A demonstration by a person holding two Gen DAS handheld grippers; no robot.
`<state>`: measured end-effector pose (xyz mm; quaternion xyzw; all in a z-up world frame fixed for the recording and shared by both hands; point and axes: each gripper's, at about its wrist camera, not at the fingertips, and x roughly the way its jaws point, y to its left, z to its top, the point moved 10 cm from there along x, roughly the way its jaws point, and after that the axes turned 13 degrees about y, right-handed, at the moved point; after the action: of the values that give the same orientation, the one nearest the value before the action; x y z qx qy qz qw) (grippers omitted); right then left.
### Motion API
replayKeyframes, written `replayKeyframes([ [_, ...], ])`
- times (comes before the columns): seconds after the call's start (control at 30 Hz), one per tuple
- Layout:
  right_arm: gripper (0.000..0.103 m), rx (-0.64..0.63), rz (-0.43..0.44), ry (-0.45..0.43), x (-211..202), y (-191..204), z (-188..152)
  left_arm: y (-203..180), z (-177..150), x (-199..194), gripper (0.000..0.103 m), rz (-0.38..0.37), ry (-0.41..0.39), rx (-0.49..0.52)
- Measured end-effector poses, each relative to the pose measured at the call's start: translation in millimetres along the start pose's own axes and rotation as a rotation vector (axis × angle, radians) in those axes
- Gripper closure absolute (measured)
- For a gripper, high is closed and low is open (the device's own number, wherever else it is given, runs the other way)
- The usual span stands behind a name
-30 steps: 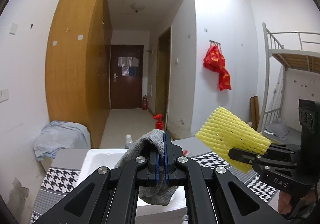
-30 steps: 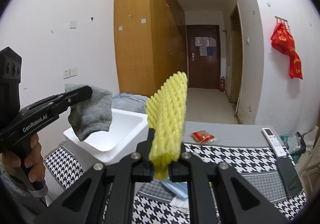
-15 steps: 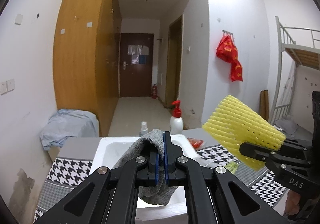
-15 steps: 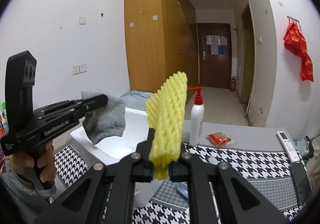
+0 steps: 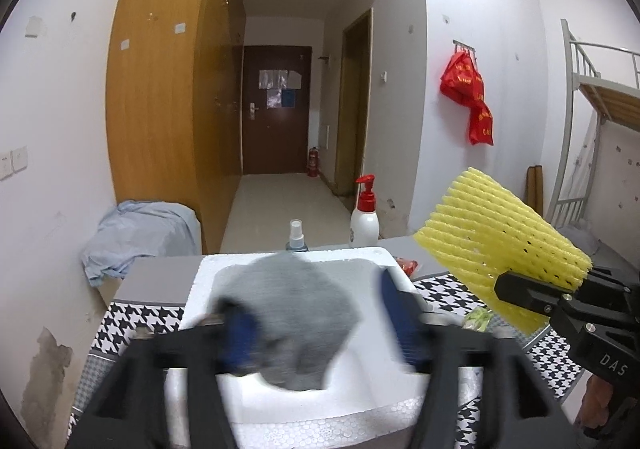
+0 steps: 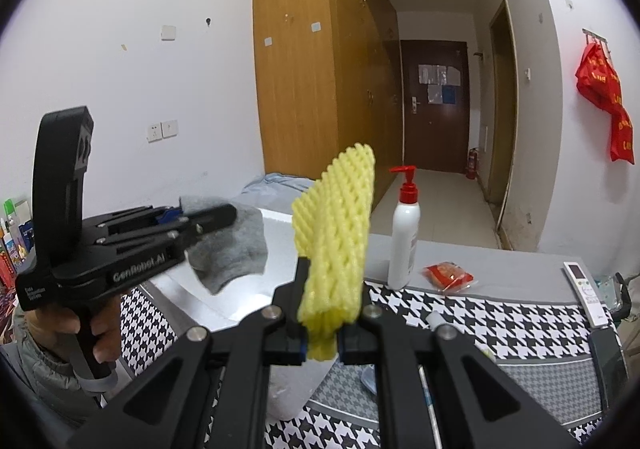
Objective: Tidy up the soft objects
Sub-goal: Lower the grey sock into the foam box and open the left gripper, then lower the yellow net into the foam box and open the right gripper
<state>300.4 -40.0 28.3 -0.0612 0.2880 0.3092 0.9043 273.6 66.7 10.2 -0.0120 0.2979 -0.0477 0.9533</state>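
A grey sock (image 5: 296, 309) hangs blurred over the hollow of a white foam box (image 5: 200, 281). It lies between the blue pads of my left gripper (image 5: 318, 313), whose jaws are opening and stand wide apart, neither pad pressing it. From the right wrist view, the sock (image 6: 232, 253) droops at the left gripper's tip (image 6: 216, 215) above the box (image 6: 296, 389). My right gripper (image 6: 322, 337) is shut on a yellow foam net sleeve (image 6: 336, 233), held upright. That sleeve (image 5: 492, 241) appears to the right of the box.
A white pump bottle (image 6: 404, 237) with a red top, a red packet (image 6: 448, 275) and a remote (image 6: 584, 293) sit on the houndstooth-covered table (image 6: 500, 329). A small spray bottle (image 5: 297, 237) stands behind the box. A person's hand (image 6: 60, 333) grips the left handle.
My left gripper's jaws have sprung apart and the sock has come loose between them. It also moved down toward the box. The right gripper's hold on the yellow sleeve is unchanged.
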Motion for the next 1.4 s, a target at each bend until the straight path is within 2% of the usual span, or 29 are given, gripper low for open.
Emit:
replayKeyframes([
  [0.07,0.09,-0.003,0.001,0.0,0,1,0,0,1,-4,0.016,0.008,-0.015,0.002],
  [0.17,0.09,-0.004,-0.003,0.001,1,2,1,-4,-1,-3,0.003,0.011,-0.002,0.034],
  [0.27,0.09,-0.002,-0.005,0.001,1,2,1,-9,-4,4,0.003,0.008,0.039,0.064],
  [0.33,0.09,-0.003,-0.006,0.0,1,2,1,-7,-3,2,0.003,-0.003,0.033,0.056],
  [0.47,0.09,-0.005,-0.009,0.006,2,4,2,-4,0,-9,0.003,-0.074,0.004,0.03],
  [0.73,0.09,-0.034,0.01,0.014,7,14,4,-5,0,-23,0.003,-0.088,-0.029,0.049],
  [1.4,0.09,-0.09,0.077,0.054,32,49,14,17,-7,-39,0.003,-0.103,-0.056,-0.007],
])
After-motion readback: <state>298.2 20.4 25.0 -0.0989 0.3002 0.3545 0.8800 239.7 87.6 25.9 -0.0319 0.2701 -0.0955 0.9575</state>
